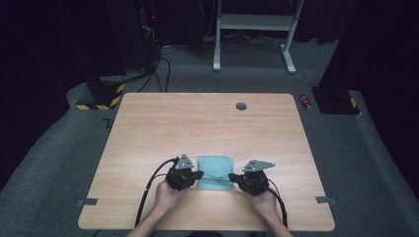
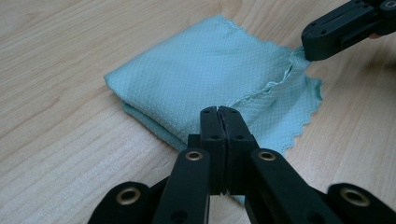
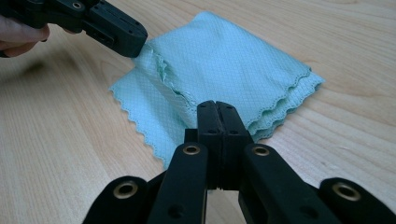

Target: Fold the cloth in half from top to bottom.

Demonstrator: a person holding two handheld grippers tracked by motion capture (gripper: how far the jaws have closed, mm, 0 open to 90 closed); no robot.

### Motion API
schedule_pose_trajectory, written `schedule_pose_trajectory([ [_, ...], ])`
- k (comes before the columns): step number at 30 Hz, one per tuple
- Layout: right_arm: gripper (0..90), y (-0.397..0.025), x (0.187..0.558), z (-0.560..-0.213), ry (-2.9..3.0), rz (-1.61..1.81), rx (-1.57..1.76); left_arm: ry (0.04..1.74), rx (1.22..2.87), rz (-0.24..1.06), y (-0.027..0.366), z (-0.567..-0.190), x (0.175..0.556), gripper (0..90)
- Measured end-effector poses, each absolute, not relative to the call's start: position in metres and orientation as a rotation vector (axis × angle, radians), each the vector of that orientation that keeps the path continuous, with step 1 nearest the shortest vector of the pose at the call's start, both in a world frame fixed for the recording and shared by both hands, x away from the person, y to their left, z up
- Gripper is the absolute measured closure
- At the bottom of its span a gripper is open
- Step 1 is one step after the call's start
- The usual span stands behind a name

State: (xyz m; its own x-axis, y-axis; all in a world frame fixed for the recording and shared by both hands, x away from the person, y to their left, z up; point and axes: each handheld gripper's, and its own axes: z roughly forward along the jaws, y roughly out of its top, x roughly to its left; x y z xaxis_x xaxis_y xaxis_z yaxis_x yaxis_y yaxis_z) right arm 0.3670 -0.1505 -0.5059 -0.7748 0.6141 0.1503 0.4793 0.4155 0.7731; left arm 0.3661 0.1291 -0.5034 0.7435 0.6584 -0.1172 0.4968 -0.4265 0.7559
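Teal microfibre cloth (image 1: 215, 172) lay folded near the front edge of the wooden table (image 1: 197, 123), between the two grippers. The left gripper (image 2: 219, 112) had its jaws pressed together, pinching a top-layer edge of the cloth at one corner. The right gripper (image 3: 217, 106) did likewise at the opposite near corner, jaws clamped on the fabric.

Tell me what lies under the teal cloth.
The folded teal cloth rests flat on the wooden table; its own lower layers show at the edges. Anything beneath stays covered.
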Motion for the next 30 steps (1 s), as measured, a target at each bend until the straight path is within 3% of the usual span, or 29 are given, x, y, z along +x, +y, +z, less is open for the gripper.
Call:
schedule_pose_trajectory([
  [10,89.2,-0.148,0.36,-0.514,2.541,1.249,0.963,0.863,2.146,0.239,0.127,-0.512,0.361,87.5],
  [18,79.5,-0.157,0.358,-0.505,2.488,1.358,0.995,0.87,2.054,0.234,0.136,-0.498,0.358,69.1],
  [30,76.6,-0.133,0.363,-0.514,2.526,1.221,0.986,0.906,2.145,0.292,0.122,-0.51,0.361,61.4],
])
